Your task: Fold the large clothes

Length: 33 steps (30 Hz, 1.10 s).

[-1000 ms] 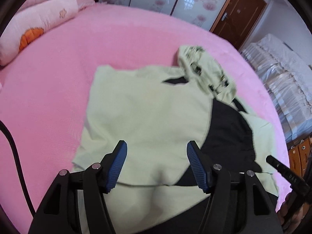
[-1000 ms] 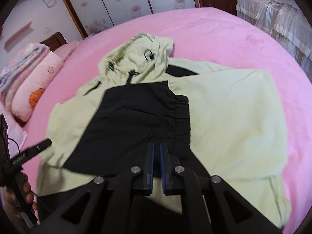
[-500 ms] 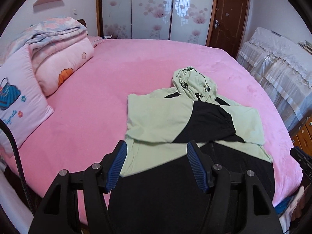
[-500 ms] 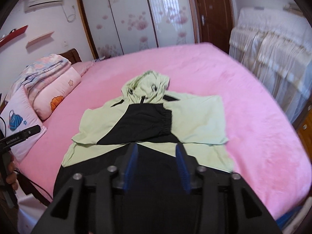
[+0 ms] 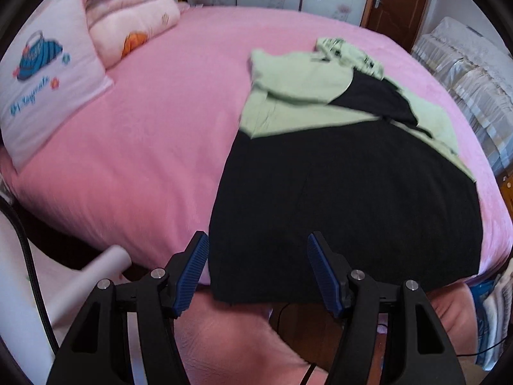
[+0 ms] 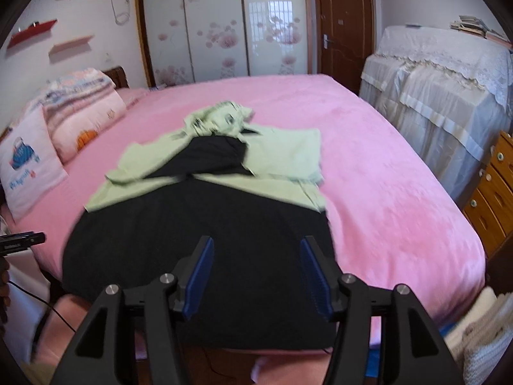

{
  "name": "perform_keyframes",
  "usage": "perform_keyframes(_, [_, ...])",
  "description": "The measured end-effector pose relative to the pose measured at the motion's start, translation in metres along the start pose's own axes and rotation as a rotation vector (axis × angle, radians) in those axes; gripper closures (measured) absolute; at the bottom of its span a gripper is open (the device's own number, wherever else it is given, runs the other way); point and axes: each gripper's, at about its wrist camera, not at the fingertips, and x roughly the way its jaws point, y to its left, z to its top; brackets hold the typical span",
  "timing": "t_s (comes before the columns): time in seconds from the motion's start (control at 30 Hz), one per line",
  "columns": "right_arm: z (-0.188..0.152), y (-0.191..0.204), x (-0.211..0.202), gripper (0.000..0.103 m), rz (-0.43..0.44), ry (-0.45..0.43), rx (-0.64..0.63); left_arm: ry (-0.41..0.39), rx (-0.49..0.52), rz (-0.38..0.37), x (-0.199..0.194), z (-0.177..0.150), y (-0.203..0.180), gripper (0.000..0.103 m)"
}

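A pale green and black hooded jacket [image 5: 349, 173] lies on the pink bed [image 5: 154, 134], hood at the far end, both sleeves folded across the chest, black hem hanging over the near edge. It also shows in the right wrist view [image 6: 205, 224]. My left gripper [image 5: 258, 263] is open and empty, just above the hem's left part. My right gripper [image 6: 255, 268] is open and empty over the hem's right part. The left gripper's tip [image 6: 22, 240] shows at the left edge of the right wrist view.
Pillows and a folded quilt [image 5: 105, 22] lie at the bed's left. A covered piece of furniture [image 6: 442, 96] and a wooden dresser [image 6: 493, 186] stand to the right. A white tube [image 5: 96, 272] is by the bed's near left. Wardrobe doors [image 6: 221, 29] are behind.
Both grippers pulled back from over the sleeves to the near hem. The right gripper went from shut to open. The sleeves now lie folded across the chest.
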Motion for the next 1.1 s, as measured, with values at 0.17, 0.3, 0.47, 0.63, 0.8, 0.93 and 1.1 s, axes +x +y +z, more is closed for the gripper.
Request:
perform_keyframes(0.17, [-0.032, -0.032, 0.033, 0.047, -0.049, 0.101, -0.009, 0.034, -0.031, -0.022, 0.038, -0.018, 0.022, 0.04])
perform_keyframes(0.3, [-0.05, -0.062, 0.052, 0.047, -0.05, 0.166, 0.056, 0.043, -0.017, -0.015, 0.06, -0.02, 0.026, 0.04])
perform_keyframes(0.47, [-0.07, -0.09, 0.078, 0.047, -0.017, 0.267, 0.142, 0.089, 0.032, -0.023, 0.086, -0.024, 0.025, 0.04])
perform_keyframes(0.63, [-0.088, -0.099, 0.1, 0.047, 0.016, 0.334, 0.173, 0.091, 0.027, -0.076, 0.094, -0.026, 0.031, 0.04])
perform_keyframes(0.8, [-0.091, -0.093, 0.112, 0.048, 0.056, 0.343, 0.186, 0.097, -0.005, -0.131, 0.1, -0.029, 0.046, 0.044])
perform_keyframes(0.93, [-0.088, -0.081, 0.12, 0.071, 0.066, 0.355, 0.136, 0.117, -0.019, -0.145, 0.099, -0.03, 0.047, 0.081])
perform_keyframes(1.1, [-0.075, -0.06, 0.105, 0.093, 0.051, 0.336, 0.035, 0.132, -0.001, -0.12, 0.088, -0.021, 0.031, 0.1])
